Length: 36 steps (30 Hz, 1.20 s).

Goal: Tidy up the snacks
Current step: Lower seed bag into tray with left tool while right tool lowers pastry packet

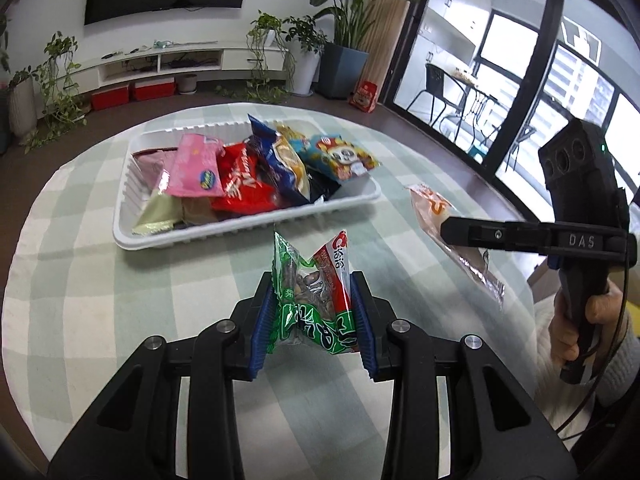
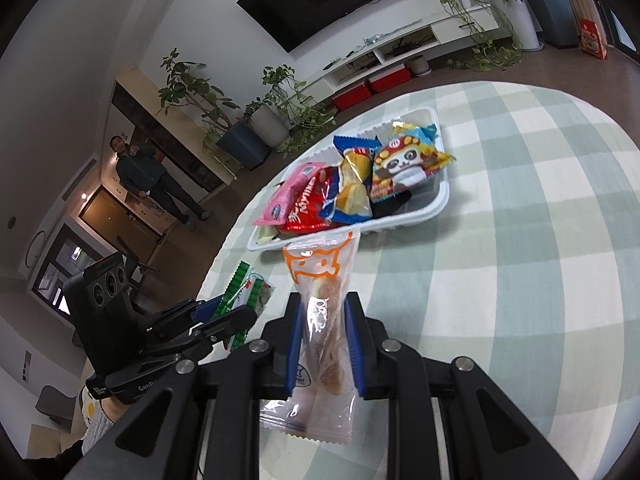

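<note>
While the green seed packet [image 1: 314, 300] is pinched in the left claw [image 1: 314, 312] and the clear snack bag [image 2: 324, 344] in the right claw [image 2: 324, 344], both short of the crowded tray [image 1: 132, 236] ahead, spillover could be caused by careless release.

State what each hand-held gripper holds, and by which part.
Left hand-held gripper: green and red seed packet, clamped across its middle. Right hand-held gripper: clear packet with orange cat print, clamped across its middle.
</note>
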{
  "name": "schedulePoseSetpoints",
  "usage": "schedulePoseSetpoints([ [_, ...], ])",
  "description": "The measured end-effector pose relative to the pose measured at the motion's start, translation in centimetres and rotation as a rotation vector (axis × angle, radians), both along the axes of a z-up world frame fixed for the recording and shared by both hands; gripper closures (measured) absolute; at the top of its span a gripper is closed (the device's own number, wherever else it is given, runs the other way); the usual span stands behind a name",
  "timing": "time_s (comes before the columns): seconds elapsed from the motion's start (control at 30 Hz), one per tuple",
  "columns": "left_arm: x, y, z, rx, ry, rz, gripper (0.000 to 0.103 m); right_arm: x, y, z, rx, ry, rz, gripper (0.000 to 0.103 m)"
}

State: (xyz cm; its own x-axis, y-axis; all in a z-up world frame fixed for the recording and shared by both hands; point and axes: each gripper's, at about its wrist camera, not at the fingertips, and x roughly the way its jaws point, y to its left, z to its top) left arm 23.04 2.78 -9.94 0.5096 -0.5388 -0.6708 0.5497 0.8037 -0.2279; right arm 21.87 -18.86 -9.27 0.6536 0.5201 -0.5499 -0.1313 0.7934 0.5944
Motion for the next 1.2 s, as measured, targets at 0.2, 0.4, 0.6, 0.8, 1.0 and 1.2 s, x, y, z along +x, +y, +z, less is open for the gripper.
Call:
schedulePoseSetpoints([
  [0.2,2.0,0.7,2.0,-0.036,-0.023,0.035,0.069,1.9,0.4,1.3,-0.013,-0.023,0.011,0.078],
  [0.4,4.4,0.3,3.3,-0.048,-0.043,0.046,0.069,4.7,1.0,2.5,-0.041,-0.046,0.024,0.078],
  [0.6,7.0,0.1,4.1,-0.067,-0.041,0.067,0.069,7.9,1.3,3.2,-0.068,-0.064,0.025,0.078],
  [0.8,9.5,-0.6,4.6,-0.071,-0.037,0.076,0.069,10.9,1.2,3.2,-0.083,-0.072,0.022,0.078],
  [1.0,12.0,-1.7,4.8,-0.067,-0.039,0.078,0.069,13.7,0.5,2.6,-0.092,-0.064,0.001,0.078],
  [1.2,13.8,-2.5,4.5,-0.050,-0.041,0.093,0.069,15.8,0.1,2.2,-0.117,-0.067,-0.016,0.078],
])
